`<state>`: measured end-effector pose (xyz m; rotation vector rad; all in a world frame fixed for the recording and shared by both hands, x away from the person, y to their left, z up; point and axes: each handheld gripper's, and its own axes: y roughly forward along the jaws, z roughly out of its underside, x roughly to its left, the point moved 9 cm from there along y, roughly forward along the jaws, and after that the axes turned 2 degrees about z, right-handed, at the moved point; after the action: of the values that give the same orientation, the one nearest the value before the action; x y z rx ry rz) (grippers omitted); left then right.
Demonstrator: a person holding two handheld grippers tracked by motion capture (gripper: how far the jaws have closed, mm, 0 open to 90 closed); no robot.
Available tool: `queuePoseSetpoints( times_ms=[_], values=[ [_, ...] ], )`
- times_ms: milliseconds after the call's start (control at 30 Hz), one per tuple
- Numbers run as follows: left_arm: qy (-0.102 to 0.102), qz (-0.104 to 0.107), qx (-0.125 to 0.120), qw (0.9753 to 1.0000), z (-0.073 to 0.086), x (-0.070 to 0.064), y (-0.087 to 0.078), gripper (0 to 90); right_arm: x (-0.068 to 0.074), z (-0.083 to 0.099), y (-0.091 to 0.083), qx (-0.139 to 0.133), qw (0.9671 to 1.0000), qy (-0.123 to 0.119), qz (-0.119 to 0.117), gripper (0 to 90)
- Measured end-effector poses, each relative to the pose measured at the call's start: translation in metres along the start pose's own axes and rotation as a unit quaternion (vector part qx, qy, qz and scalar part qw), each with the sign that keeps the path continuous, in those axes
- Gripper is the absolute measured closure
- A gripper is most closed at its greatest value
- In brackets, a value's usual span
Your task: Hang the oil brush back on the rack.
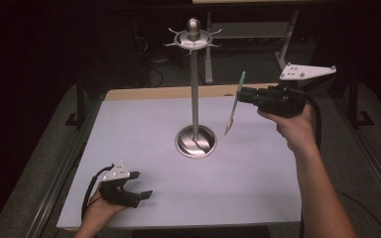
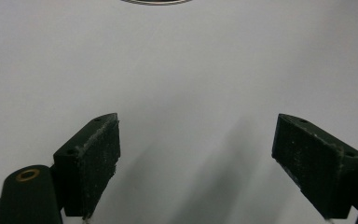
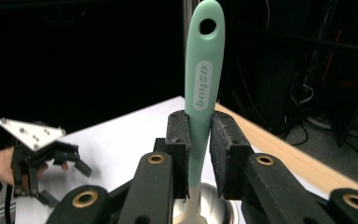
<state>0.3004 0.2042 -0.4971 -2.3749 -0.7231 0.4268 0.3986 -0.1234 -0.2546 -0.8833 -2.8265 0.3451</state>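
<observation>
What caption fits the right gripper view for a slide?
Right gripper shut on a mint utensil handle, hole end up, above the steel stand base.

I'm seeing the black left hand-held gripper (image 1: 138, 184) and the black right hand-held gripper (image 1: 243, 95) both wearing grey three-cornered plates, brass-ringed screw holes, trailing black cables; forearms unsleeved.

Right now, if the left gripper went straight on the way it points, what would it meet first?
Probably the round base of the silver metal stand. The open left gripper points across bare white tabletop toward it; depth is unclear.
</observation>
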Motion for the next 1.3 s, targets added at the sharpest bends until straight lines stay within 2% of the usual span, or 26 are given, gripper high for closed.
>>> queuePoseSetpoints(
  times_ms=[267, 533, 667, 767, 1300],
  values=[
    [0.0, 0.0, 0.0, 1.0, 0.0, 0.0, 0.0, 14.9, 0.004, -0.033, 0.012, 0.002, 0.9996, -0.027, 0.0, 77.5],
    [-0.004, 0.001, 0.001, 1.0, 0.001, -0.001, -0.001, 14.9, 0.006, -0.054, 0.026, 0.003, 0.9994, -0.035, 0.0, 77.5],
    [0.001, -0.001, 0.004, 1.0, 0.002, 0.0, -0.002, 14.9, 0.007, -0.06, 0.029, 0.003, 0.9993, -0.037, -0.001, 77.5],
    [-0.003, -0.001, 0.004, 1.0, 0.002, -0.001, -0.003, 14.9, 0.007, -0.062, 0.032, 0.006, 0.9992, -0.04, -0.001, 77.5],
    [-0.001, -0.003, -0.001, 1.0, 0.003, 0.0, -0.003, 14.9, 0.007, -0.066, 0.04, 0.011, 0.9991, -0.042, 0.0, 77.5]
  ],
)
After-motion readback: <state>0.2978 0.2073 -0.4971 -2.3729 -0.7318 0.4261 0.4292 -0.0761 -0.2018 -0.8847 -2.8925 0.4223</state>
